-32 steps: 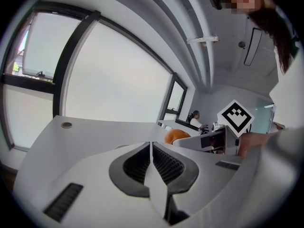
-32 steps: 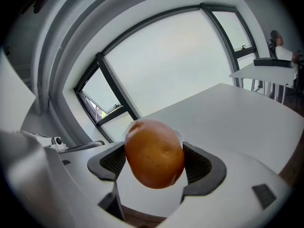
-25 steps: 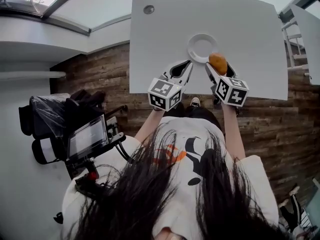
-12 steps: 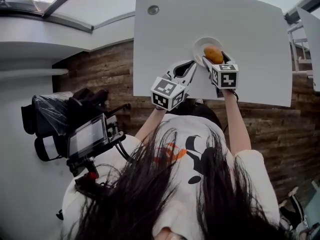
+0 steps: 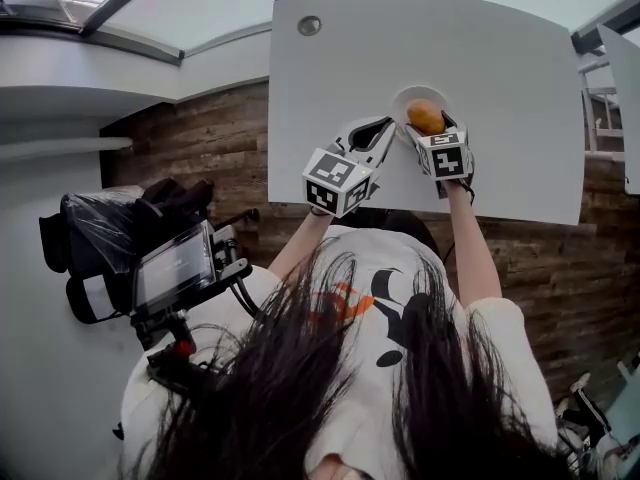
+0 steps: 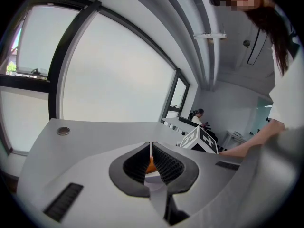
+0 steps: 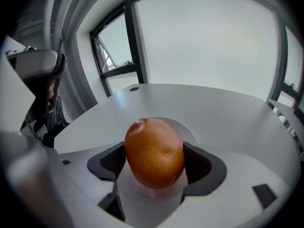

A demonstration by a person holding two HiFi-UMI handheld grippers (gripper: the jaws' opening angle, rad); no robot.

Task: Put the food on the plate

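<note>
A brown-orange potato (image 5: 425, 115) is held over the small white plate (image 5: 405, 96) on the white table (image 5: 500, 58). My right gripper (image 5: 427, 128) is shut on it. In the right gripper view the potato (image 7: 154, 152) fills the gap between the black pads (image 7: 202, 167), with the plate (image 7: 188, 129) just behind and under it; I cannot tell whether potato and plate touch. My left gripper (image 5: 383, 128) hovers just left of the plate, shut and holding nothing. In the left gripper view its tips (image 6: 151, 147) meet, and a sliver of the potato (image 6: 150, 165) shows between them.
A round grey grommet (image 5: 311, 26) sits in the table's far left corner. The table's near edge runs just under the gripper cubes. Black camera gear (image 5: 140, 258) stands on the floor to my left. More white tables (image 5: 625, 78) lie at the right, with a seated person (image 6: 199, 114) beyond.
My right gripper carried the potato forward and slightly left, from the plate's near right rim to over the plate. The left gripper shifted a little forward and stayed shut.
</note>
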